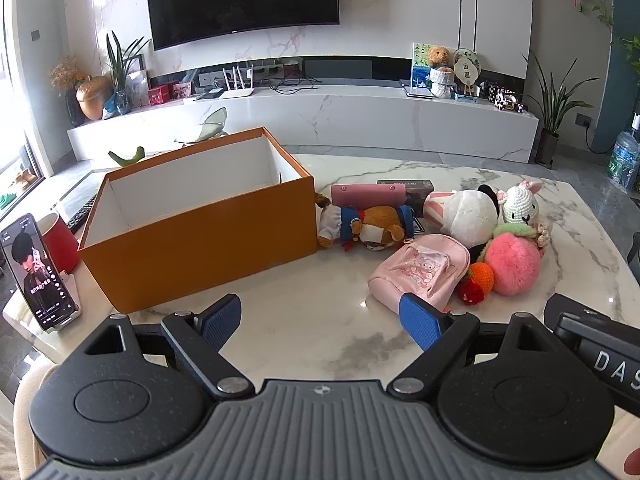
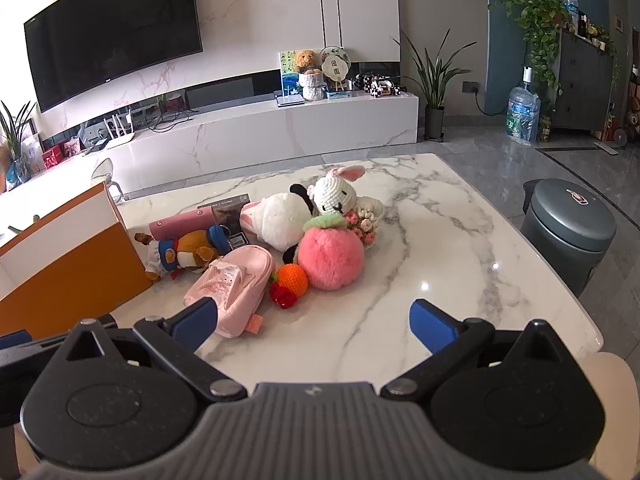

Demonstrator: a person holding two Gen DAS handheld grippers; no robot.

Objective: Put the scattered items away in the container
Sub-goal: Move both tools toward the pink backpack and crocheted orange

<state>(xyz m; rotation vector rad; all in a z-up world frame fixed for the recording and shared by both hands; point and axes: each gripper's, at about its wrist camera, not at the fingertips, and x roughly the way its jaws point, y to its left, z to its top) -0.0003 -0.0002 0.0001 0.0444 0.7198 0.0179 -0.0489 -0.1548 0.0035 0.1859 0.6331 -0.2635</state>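
An open orange box (image 1: 208, 232) with a white inside stands on the marble table (image 1: 320, 340); it looks empty, and its corner shows in the right wrist view (image 2: 72, 264). Right of it lies a pile of toys: a brown bear in blue (image 1: 368, 226) (image 2: 188, 254), a pink mini backpack (image 1: 420, 268) (image 2: 236, 284), a fluffy pink peach (image 1: 512, 264) (image 2: 332, 258), an orange crochet fruit (image 1: 478, 282) (image 2: 292, 280), a white-and-black plush (image 1: 468, 212) (image 2: 280, 216), a crochet bunny (image 1: 520, 204) (image 2: 336, 194) and a pink pouch (image 1: 368, 194) (image 2: 180, 222). My left gripper (image 1: 320, 320) is open and empty, in front of the box and backpack. My right gripper (image 2: 314, 320) is open and empty, in front of the backpack and fruit.
A phone on a stand (image 1: 36, 272) and a red cup (image 1: 60, 240) stand left of the box. Dark boxes (image 1: 408, 188) lie behind the toys. A grey bin (image 2: 568, 236) stands off the table's right edge. A TV cabinet (image 1: 320, 116) runs behind.
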